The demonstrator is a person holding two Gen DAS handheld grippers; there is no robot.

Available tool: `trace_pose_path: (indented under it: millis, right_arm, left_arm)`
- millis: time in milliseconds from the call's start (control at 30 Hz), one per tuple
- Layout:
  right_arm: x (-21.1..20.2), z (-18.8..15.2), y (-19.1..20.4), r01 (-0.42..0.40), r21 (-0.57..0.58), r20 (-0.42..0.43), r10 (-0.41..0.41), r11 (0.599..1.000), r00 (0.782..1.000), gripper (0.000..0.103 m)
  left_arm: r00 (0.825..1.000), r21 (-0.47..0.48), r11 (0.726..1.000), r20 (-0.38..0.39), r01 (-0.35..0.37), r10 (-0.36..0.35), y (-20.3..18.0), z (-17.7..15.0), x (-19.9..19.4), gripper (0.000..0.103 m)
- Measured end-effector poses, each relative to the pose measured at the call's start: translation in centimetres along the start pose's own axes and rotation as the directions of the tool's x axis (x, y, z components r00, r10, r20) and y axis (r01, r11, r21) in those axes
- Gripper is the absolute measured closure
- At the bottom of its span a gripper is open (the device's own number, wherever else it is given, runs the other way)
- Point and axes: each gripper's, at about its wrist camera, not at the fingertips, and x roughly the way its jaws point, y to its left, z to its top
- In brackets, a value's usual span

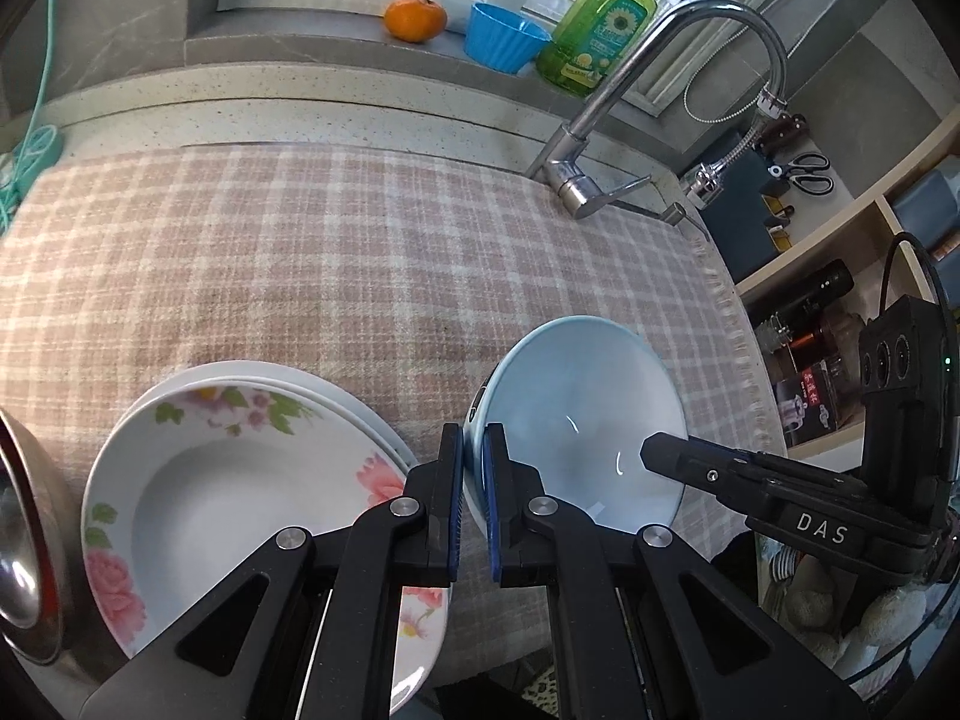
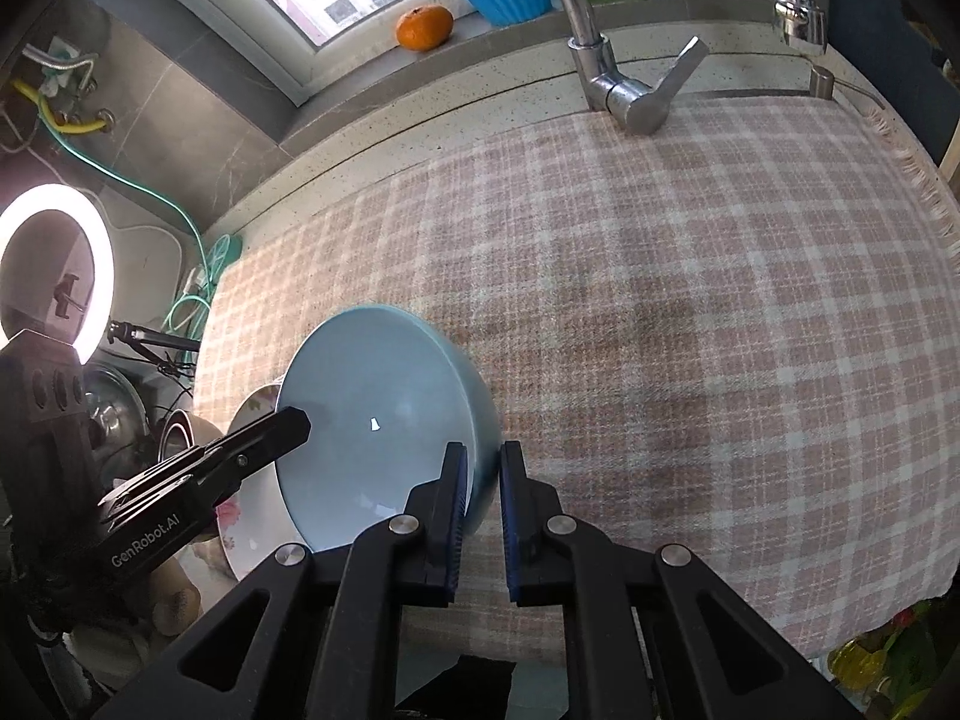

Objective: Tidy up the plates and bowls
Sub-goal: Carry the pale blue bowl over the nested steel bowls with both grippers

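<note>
A light blue bowl (image 1: 588,414) is held from both sides over the checked cloth (image 1: 300,252). My left gripper (image 1: 474,438) is shut on its left rim, one pad inside and one outside. My right gripper (image 2: 483,456) is shut on the opposite rim of the bowl (image 2: 372,420). Each gripper shows in the other's view: the right gripper (image 1: 660,456) reaches in from the right, and the left gripper (image 2: 294,420) comes from the left. A stack of white plates with pink flowers (image 1: 240,480) lies just left of the bowl, partly hidden under my left gripper.
A steel bowl (image 1: 24,540) sits at the far left edge. At the back are a faucet (image 1: 600,138), an orange (image 1: 415,18), a blue ribbed bowl (image 1: 504,36) and a green soap bottle (image 1: 600,30). Shelves (image 1: 840,300) stand at the right, and a ring light (image 2: 54,264) at the left.
</note>
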Motion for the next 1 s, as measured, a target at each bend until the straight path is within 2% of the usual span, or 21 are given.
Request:
trace_pose_path:
  millis: [533,1000]
  right_arm:
    - [-0.2,0.6,7.6,-0.066,-0.142,-0.005,0.066,0.988,0.998,0.093]
    - [2.1,0.1,17.0,-0.149,-0.294,-0.067,0.135,0.944,0.989,0.093]
  left_arm:
    - [0.989,-0.115,0.993,0.137,-0.039,0.055,4.9,-0.9,-6.6,0.098]
    - [0.961,-0.266,0.960,0.230,-0.093,0.156,11.4,-3.4,-12.8,0.098]
